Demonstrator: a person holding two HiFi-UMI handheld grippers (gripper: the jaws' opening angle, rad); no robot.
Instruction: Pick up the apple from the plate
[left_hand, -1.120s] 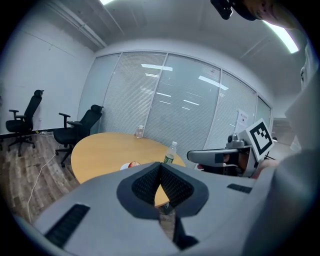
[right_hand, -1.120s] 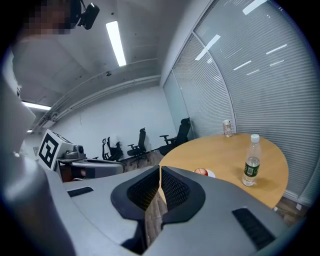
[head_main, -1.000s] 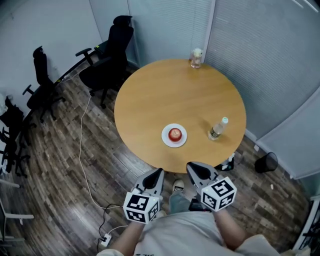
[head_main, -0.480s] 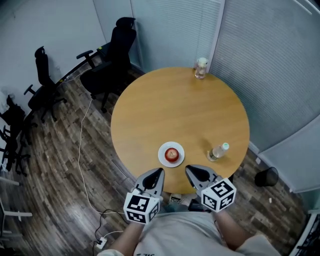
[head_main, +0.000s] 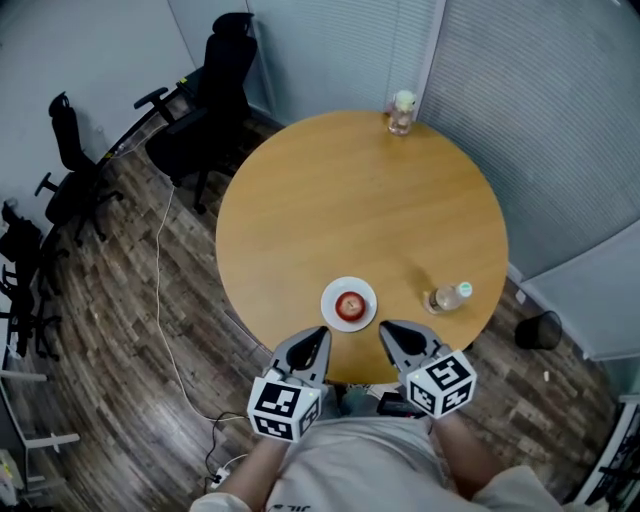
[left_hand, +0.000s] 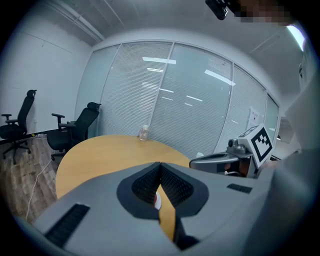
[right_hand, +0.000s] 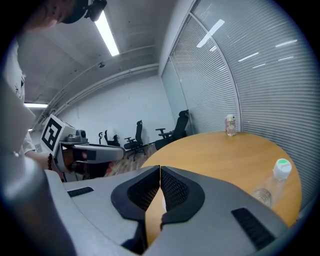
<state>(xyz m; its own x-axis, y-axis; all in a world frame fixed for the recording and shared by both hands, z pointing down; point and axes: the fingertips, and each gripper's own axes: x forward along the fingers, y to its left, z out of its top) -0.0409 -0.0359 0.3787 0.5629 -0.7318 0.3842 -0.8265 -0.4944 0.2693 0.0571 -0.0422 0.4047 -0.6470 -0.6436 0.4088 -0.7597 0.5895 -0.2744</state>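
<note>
apple (head_main: 350, 304) on white plate (head_main: 329, 293), lower centre of head view, near round table's (head_main: 350, 190) edge | left gripper (head_main: 319, 335) jaws together, empty, just below plate | right gripper (head_main: 385, 329) likewise closed, empty | bottle (head_main: 450, 297) right of plate

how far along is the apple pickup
Done: nothing yet; the apple sits on its plate by the near edge of the table. In hand: the left gripper and right gripper are both shut and empty, just short of the plate. Left: open one, close it on the apple, lift.
</note>
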